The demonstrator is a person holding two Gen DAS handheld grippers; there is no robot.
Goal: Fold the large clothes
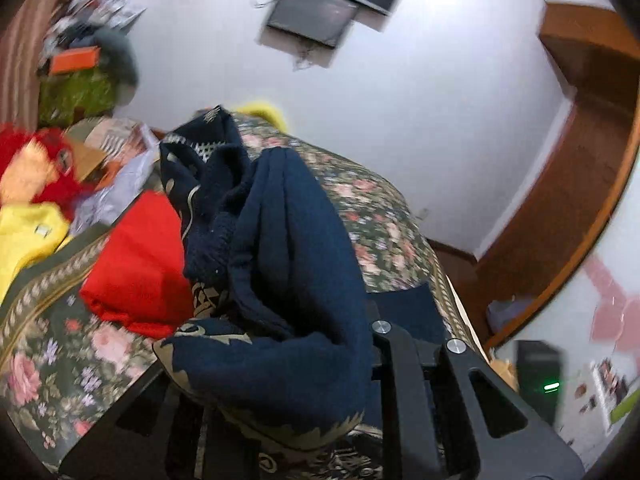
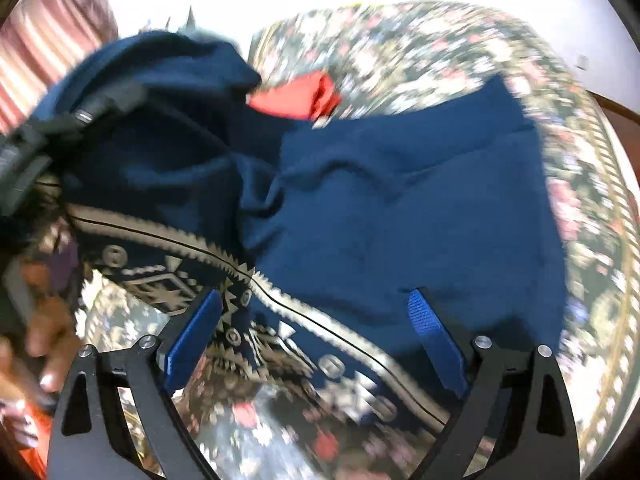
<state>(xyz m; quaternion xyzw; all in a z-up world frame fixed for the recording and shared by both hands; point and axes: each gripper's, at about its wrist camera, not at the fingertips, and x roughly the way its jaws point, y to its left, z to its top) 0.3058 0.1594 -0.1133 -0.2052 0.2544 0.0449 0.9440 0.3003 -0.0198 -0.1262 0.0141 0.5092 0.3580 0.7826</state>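
A navy blue garment (image 1: 280, 240) with a beige patterned border is bunched up and lifted off the floral bed. My left gripper (image 1: 280, 380) is shut on it, and the cloth drapes over the fingers and hides them. In the right wrist view the left gripper (image 2: 80, 116) shows at the upper left, holding one end of the garment (image 2: 400, 200) up while the rest lies spread on the bed. My right gripper (image 2: 316, 320) is open just above the patterned border, its blue pads (image 2: 196, 336) wide apart and not pressing on the cloth.
A floral bedspread (image 1: 52, 360) covers the bed (image 2: 440, 52). A folded red garment (image 1: 136, 264) lies beyond the navy one (image 2: 296, 98), with yellow cloth (image 1: 24, 236) and a red plush toy (image 1: 52, 160) further left. A person's hand (image 2: 44, 340) is at the left edge.
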